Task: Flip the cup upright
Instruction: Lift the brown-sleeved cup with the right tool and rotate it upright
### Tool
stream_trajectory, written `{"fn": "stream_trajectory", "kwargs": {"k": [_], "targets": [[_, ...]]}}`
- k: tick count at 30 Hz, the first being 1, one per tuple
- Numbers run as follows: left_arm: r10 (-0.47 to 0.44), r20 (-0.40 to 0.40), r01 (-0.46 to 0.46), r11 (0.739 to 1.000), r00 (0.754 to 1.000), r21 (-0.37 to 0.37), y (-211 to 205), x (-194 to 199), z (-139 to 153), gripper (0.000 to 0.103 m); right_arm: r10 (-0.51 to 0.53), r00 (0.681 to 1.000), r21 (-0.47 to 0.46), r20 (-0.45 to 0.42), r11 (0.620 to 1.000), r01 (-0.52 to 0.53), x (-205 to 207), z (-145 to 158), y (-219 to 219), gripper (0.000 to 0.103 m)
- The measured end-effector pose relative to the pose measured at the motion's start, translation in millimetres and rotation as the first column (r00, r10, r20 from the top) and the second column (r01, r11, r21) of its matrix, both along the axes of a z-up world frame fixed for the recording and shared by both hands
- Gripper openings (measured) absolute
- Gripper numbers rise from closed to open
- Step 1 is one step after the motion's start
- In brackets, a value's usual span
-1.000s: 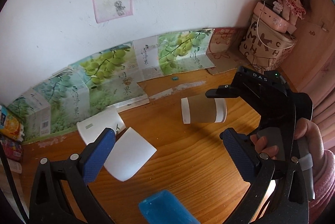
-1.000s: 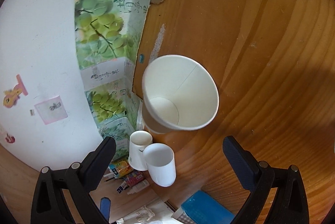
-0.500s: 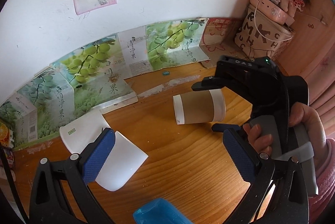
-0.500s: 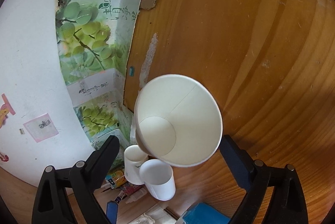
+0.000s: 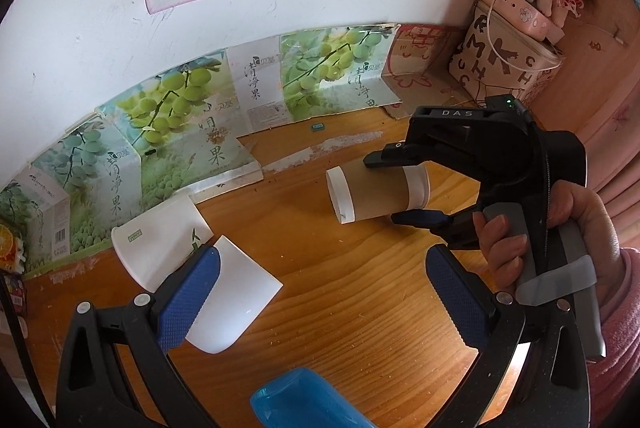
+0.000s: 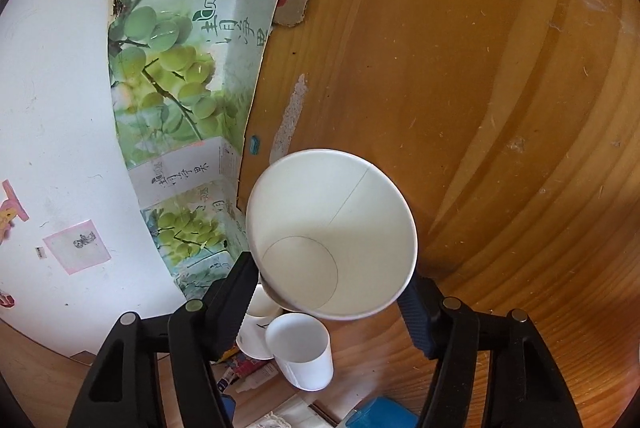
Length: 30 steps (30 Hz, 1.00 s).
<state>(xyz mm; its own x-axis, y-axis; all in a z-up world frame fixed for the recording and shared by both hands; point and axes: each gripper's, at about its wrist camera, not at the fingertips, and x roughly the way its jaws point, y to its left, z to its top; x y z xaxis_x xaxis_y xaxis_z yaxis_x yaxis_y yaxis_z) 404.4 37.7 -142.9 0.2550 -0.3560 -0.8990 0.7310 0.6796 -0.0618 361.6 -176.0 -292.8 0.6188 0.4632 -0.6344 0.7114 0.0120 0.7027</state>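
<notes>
A brown-sleeved paper cup lies on its side above the wooden table, its white base toward the left. My right gripper is shut on it near the rim, one finger above and one below. In the right wrist view the cup's open mouth faces the camera between the fingers of the right gripper. My left gripper is open and empty, low over the table, well short of the cup.
Two white cups lie on their sides by my left finger. A blue object sits at the bottom edge. Grape-printed cartons line the wall. A lettered bag with a doll stands at the back right corner.
The right gripper has closed its fingers onto the brown cup and now grips it. The left gripper has drifted slightly, staying open.
</notes>
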Motion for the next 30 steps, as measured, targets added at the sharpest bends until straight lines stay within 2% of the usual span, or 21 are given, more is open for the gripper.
{"fn": "stream_trajectory", "kwargs": {"k": [12, 18, 24, 30], "targets": [[0.001, 0.061, -0.001, 1.0, 0.998, -0.006, 11, -25, 24, 0.103, 0.061, 0.996, 0.06, 0.07, 0.996, -0.065, -15, 14, 10, 0.066], [-0.004, 0.072, 0.005, 1.0, 0.997, -0.014, 18, -49, 36, 0.103, 0.15, 0.985, 0.043, 0.09, 0.987, -0.154, -32, 35, 21, 0.066], [-0.007, 0.082, 0.01, 0.999, 0.997, -0.033, 31, -86, 47, 0.103, 0.254, 0.963, -0.007, 0.094, 0.967, -0.255, -51, 55, 34, 0.066], [-0.002, 0.098, 0.005, 1.0, 0.995, -0.029, 46, -119, 50, 0.103, 0.4, 0.915, -0.064, 0.056, 0.916, -0.396, -70, 68, 54, 0.067]]}}
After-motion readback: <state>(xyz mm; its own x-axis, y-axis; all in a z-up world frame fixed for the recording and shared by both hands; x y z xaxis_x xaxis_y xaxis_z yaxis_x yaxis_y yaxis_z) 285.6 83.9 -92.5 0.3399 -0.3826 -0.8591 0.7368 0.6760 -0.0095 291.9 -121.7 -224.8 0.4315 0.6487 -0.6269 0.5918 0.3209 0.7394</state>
